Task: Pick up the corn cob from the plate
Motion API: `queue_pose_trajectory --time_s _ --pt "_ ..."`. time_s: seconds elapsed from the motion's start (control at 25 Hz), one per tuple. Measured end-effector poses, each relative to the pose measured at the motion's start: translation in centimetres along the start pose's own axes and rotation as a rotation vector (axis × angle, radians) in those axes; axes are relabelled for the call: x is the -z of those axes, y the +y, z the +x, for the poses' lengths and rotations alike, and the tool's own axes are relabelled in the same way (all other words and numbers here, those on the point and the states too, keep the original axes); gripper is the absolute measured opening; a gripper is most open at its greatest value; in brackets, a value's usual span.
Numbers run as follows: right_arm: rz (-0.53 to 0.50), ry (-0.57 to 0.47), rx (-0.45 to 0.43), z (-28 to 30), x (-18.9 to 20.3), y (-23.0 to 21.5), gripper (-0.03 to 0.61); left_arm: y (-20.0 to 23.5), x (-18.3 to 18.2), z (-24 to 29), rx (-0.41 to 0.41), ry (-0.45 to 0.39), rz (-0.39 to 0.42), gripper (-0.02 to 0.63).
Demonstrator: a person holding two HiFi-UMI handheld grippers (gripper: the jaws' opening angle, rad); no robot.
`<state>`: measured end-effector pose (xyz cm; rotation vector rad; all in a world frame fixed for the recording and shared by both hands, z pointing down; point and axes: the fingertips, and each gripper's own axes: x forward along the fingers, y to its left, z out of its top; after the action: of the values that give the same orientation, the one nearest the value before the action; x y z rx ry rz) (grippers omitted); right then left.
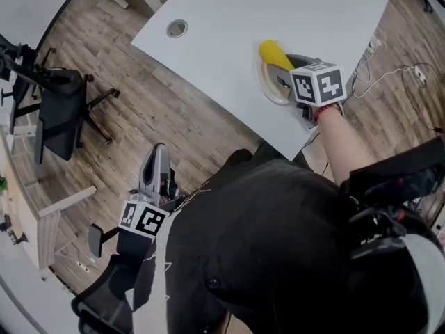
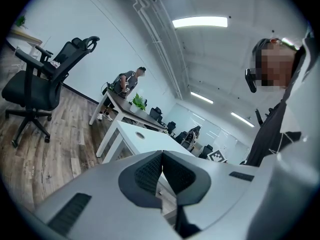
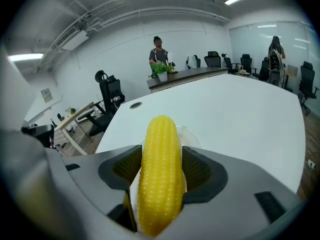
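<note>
The yellow corn cob [image 3: 160, 174] lies on a pale plate [image 3: 192, 137] at the near edge of the white table [image 3: 240, 109]. My right gripper [image 3: 159, 156] is open and straddles it, one dark pad on each side, with a strip of plate showing between the left pad and the cob. In the head view the cob's tip [image 1: 274, 53] sticks out past the right gripper [image 1: 285, 82] over the plate [image 1: 263, 82]. My left gripper [image 1: 157, 155] hangs low beside my body over the wooden floor. Its pads [image 2: 150, 171] meet with nothing between them.
A round cable hole [image 1: 176, 28] sits in the table [image 1: 229, 19] to the left of the plate. A black office chair [image 1: 59, 113] stands on the floor at left, and cables [image 1: 389, 72] lie at right. A person [image 3: 159, 55] stands by a far desk.
</note>
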<state>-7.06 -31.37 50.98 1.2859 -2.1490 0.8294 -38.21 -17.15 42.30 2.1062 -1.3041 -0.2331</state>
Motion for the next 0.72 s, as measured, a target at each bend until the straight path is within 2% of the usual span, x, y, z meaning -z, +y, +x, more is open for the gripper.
queue_pose_trajectory --time_s 0.2,0.52,0.72 --pt "-0.097 0.034 0.089 0.4 0.5 -0.1 0.252 0.6 0.3 -0.2 0.007 0.005 -0.015 0.012" --pt "-0.224 0.083 0.133 0.9 1.4 0.4 0.253 0.3 1.1 1.3 0.054 0.019 -0.023 0.012" --pt "-0.207 0.116 0.121 1.0 1.5 0.3 0.255 -0.3 1.6 2.2 0.093 0.035 -0.037 0.012"
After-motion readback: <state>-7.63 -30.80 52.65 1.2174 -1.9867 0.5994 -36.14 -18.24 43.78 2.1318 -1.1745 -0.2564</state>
